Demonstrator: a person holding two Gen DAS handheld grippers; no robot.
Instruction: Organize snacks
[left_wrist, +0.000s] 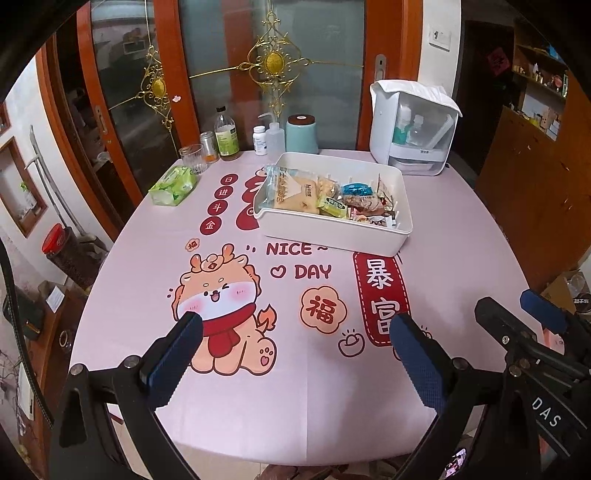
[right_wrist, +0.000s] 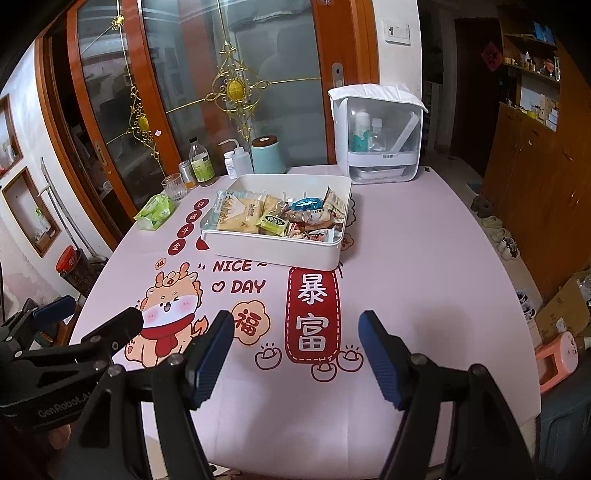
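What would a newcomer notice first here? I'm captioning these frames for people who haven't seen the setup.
The pink tablecloth with its cartoon dragon and red Chinese banners fills both views. Toward the far side sits a white bin heaped with wrapped snacks, with bottles and a white appliance behind it. Near the camera, the left gripper and right gripper hover with jaws open, empty.

Pink-clothed table (left_wrist: 229, 387) bears white snack bin (left_wrist: 332, 236), green tissue pack (left_wrist: 173, 185), bottles, dispenser (left_wrist: 413, 129).
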